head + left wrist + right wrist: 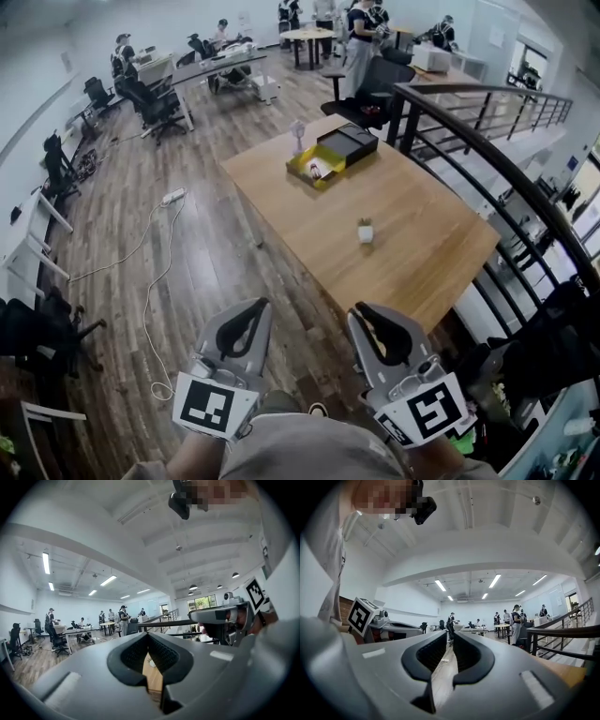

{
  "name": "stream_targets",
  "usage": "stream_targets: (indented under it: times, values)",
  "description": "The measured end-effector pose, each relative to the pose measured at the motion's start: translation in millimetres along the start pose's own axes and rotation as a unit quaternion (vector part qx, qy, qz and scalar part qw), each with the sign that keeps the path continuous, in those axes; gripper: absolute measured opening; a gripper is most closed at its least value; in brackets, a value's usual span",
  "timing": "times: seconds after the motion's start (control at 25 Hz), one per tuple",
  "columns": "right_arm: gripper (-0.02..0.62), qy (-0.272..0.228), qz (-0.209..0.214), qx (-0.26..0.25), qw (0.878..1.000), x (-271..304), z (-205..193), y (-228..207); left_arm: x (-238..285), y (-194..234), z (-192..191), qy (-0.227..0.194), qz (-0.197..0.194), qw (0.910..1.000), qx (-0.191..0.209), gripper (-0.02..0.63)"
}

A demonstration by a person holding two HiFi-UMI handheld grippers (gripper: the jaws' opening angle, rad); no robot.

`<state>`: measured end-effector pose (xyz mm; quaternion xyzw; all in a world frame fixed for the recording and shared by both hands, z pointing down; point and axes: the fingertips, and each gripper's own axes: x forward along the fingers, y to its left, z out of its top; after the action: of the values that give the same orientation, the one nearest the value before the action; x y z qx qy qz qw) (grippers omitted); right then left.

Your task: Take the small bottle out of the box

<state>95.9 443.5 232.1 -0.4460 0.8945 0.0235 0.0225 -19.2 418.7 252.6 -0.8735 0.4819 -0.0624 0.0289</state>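
On the far end of the wooden table (412,253) stands an open box (334,153) with a yellow tray and a black lid. A small white-and-red item (315,170) lies in the yellow part; it is too small to tell if it is the bottle. My left gripper (262,303) and right gripper (360,309) are held close to my body, well short of the table and above the floor. Both are shut with nothing in them. The left gripper (148,635) and the right gripper (450,633) point out across the room.
A small potted plant (365,231) stands mid-table and a pale upright item (298,132) beside the box. A black railing (487,155) runs along the table's right side. An office chair (370,89) sits behind the table. A power strip (172,197) and cable lie on the floor at left.
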Motion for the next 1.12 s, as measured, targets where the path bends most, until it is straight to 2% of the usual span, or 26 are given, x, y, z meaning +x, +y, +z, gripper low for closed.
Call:
stream_targets:
  times: [0.04,0.12,0.2,0.56,0.64,0.88,1.12]
  values:
    - [0.04,-0.005,0.005,0.001,1.0,3,1,3,-1,3,0,0.001,0.003,1.0,0.0,0.0]
    - [0.18,-0.013,0.013,0.007,1.0,10,4,8,-4,11,-1,0.003,0.009,1.0,-0.001,0.001]
    - [0.216,-0.014,0.019,0.006,1.0,19,4,10,-5,21,-2,0.003,0.016,0.9999,-0.001,0.0]
    - [0.218,0.003,0.029,0.004,1.0,79,-6,14,5,87,-8,-0.006,0.043,0.999,0.003,0.0]
    - [0.218,0.001,0.028,0.01,1.0,96,-8,11,14,103,-10,-0.009,0.043,0.999,0.006,0.0]
    - [0.216,0.007,0.02,0.015,1.0,160,-16,-6,51,156,-21,0.005,0.036,0.9991,-0.022,0.0]
    - [0.216,0.02,0.01,0.008,1.0,231,-14,-16,88,218,-15,-0.005,0.021,0.9995,-0.021,0.0]
